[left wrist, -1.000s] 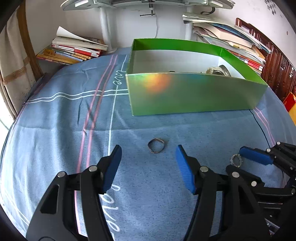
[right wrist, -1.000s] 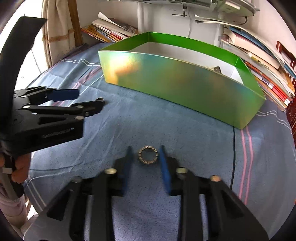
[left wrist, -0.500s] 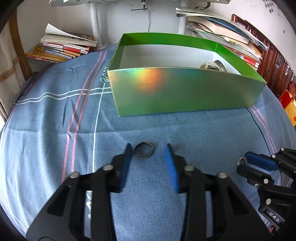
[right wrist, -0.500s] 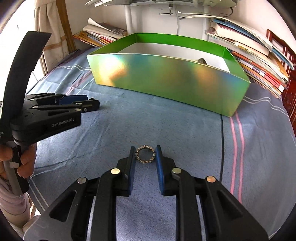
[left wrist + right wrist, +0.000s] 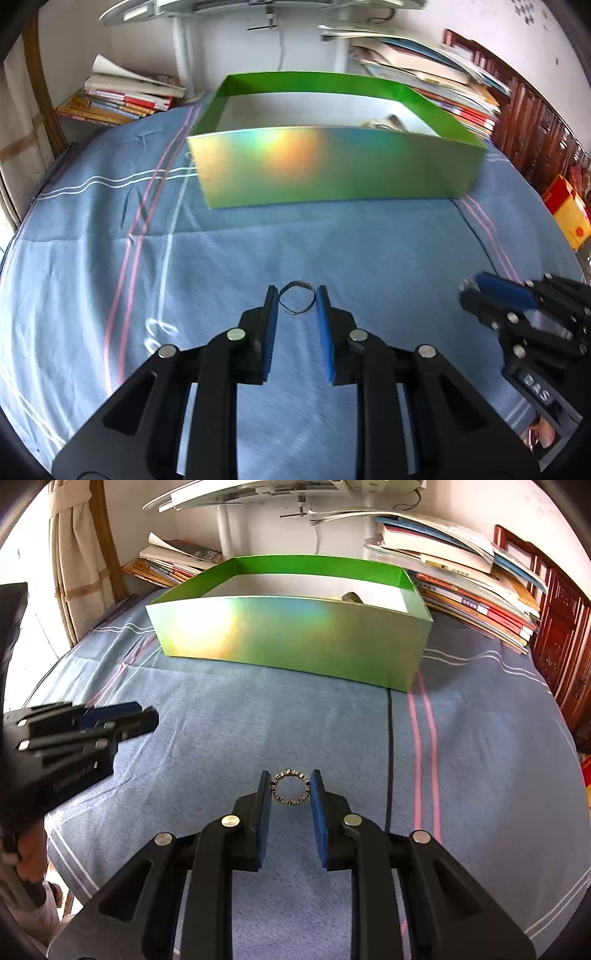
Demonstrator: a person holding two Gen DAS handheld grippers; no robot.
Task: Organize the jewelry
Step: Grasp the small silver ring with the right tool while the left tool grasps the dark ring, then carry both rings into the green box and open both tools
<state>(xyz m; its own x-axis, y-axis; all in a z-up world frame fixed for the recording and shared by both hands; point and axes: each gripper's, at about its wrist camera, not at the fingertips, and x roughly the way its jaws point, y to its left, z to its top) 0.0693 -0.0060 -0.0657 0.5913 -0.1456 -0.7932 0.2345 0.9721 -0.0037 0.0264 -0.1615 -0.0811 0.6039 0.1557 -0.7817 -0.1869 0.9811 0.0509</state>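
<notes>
Blue striped cloth (image 5: 221, 720) covers the table. Left gripper (image 5: 296, 301), jaws closing, pinches a thin bent metal ring (image 5: 297, 298). Right gripper (image 5: 290, 788) clamps a studded silver ring (image 5: 290, 788).

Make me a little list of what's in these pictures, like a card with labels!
place: blue striped cloth
box: green box, open top, standing on the cloth
in the box: something silvery, too blurred to name
left gripper: jaws closing on a thin wavy ring
right gripper: shut on a studded ring
behind the box: stacks of books
to do: both rings not yet in the box
</notes>
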